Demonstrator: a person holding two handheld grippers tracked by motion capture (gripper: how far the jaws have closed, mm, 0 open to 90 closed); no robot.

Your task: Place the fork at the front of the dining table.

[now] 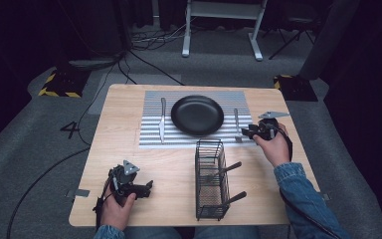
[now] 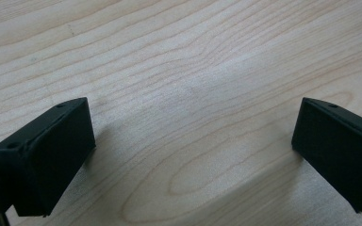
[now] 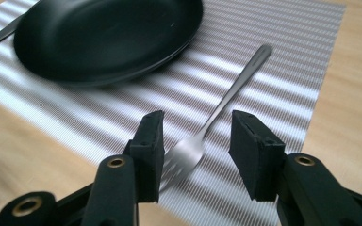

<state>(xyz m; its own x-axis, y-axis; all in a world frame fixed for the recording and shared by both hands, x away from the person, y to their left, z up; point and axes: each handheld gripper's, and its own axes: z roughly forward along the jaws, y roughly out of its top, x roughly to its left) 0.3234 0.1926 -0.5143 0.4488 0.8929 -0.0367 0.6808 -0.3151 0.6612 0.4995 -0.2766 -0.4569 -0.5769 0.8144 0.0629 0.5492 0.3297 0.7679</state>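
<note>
A silver fork (image 1: pixel 236 124) lies on the striped placemat (image 1: pixel 151 137), to the right of a black plate (image 1: pixel 197 115). My right gripper (image 1: pixel 246 132) hovers at the fork's near end, held by a hand in a denim sleeve. In the right gripper view the gripper (image 3: pixel 197 139) is open, its jaws on either side of the tines of the fork (image 3: pixel 226 101) without pressing them. The fork rests flat on the placemat (image 3: pixel 273 89) beside the plate (image 3: pixel 103 37). My left gripper (image 1: pixel 148 188) rests near the table's front left, open (image 2: pixel 193 141) over bare wood.
A knife (image 1: pixel 162 124) lies on the placemat left of the plate. A black wire basket (image 1: pixel 210 179) stands at the front middle of the wooden table (image 1: pixel 124 149), with two dark-handled utensils (image 1: pixel 227 169) sticking out to the right. Cables trail on the floor behind.
</note>
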